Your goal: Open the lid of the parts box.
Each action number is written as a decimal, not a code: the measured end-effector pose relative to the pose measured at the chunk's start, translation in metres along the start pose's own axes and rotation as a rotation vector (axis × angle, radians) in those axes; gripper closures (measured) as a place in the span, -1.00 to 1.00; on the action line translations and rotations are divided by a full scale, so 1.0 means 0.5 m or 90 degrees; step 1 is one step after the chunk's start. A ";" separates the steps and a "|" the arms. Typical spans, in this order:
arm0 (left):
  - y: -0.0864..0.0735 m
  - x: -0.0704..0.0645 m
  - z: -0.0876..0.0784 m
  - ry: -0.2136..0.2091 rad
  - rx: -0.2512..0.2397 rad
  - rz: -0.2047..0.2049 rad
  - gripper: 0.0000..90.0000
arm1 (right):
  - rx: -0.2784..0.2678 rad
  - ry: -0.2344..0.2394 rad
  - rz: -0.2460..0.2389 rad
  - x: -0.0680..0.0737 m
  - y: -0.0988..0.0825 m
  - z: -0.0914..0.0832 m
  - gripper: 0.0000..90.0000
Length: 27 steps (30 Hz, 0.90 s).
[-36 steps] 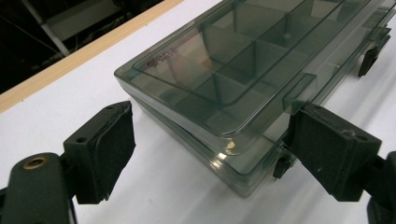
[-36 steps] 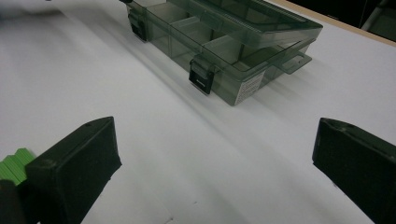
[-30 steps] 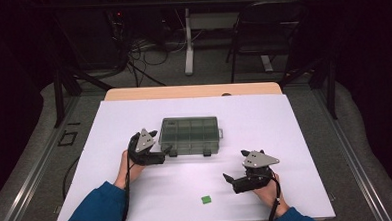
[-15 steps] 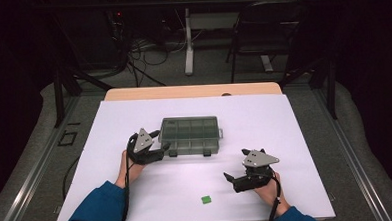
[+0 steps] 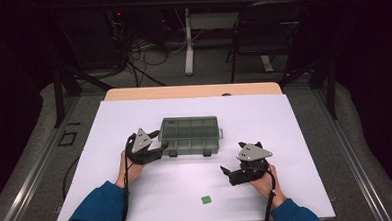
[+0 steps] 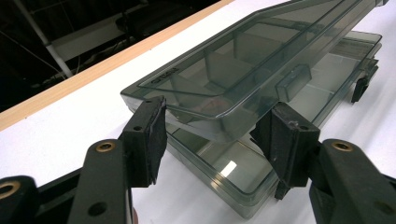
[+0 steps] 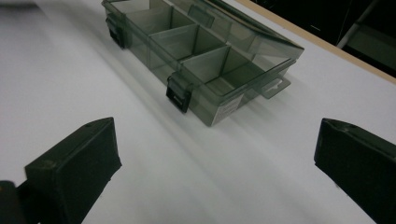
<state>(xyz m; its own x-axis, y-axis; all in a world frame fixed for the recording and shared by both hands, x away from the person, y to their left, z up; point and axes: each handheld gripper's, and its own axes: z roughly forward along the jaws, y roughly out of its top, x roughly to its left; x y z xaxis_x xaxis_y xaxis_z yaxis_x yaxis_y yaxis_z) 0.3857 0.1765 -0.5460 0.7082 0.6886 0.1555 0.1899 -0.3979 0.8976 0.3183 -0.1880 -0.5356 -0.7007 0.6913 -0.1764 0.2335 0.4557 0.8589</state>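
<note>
A smoky translucent compartment box lies mid-table with black latches on its near side. My left gripper is at the box's left end. In the left gripper view its jaws have just been closing on the lid, and both pads touch the lid's corner. That corner stands lifted off the base. My right gripper rests open on the table to the front right, with nothing between its jaws. In the right gripper view the box lies ahead, apart from the gripper.
A small green square lies on the white table cover near the front edge, between the two hands. A wooden edge runs along the back. Beyond the table stand a chair, cables and dark floor.
The left gripper's jaws have drawn in around the box's left end. Both hands have stayed about where they were.
</note>
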 end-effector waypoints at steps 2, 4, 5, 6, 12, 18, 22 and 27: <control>0.000 0.000 0.000 0.001 0.000 -0.001 -0.02 | -0.001 -0.002 -0.003 -0.005 0.008 0.007 -1.00; 0.000 0.001 0.000 0.000 0.000 -0.001 -0.02 | 0.001 0.000 -0.003 -0.007 0.010 0.010 -1.00; 0.000 0.001 0.000 0.000 0.000 -0.001 -0.02 | 0.002 -0.003 -0.006 -0.009 0.013 0.013 -1.00; -0.001 0.001 0.000 -0.001 0.000 -0.001 -0.01 | 0.003 -0.005 -0.008 -0.011 0.014 0.015 -1.00; 0.000 0.002 -0.001 0.000 0.001 -0.003 0.02 | 0.012 -0.008 -0.021 -0.024 0.030 0.038 -0.86; 0.000 0.002 -0.001 0.000 0.000 -0.004 0.02 | 0.004 -0.020 -0.035 -0.029 0.043 0.060 -0.67; 0.000 0.002 -0.001 0.000 0.001 -0.005 0.02 | -0.001 -0.035 -0.044 -0.031 0.050 0.074 -0.42; 0.000 0.003 0.000 0.001 -0.002 -0.004 0.02 | -0.007 -0.045 -0.047 -0.034 0.053 0.086 -0.13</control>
<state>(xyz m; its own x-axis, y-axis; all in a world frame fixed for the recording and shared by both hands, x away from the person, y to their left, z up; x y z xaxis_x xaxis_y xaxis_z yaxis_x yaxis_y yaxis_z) 0.3869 0.1773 -0.5458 0.7061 0.6921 0.1501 0.1922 -0.3912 0.9000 0.3654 -0.1635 -0.5308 -0.6658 0.6945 -0.2727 0.1754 0.5009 0.8475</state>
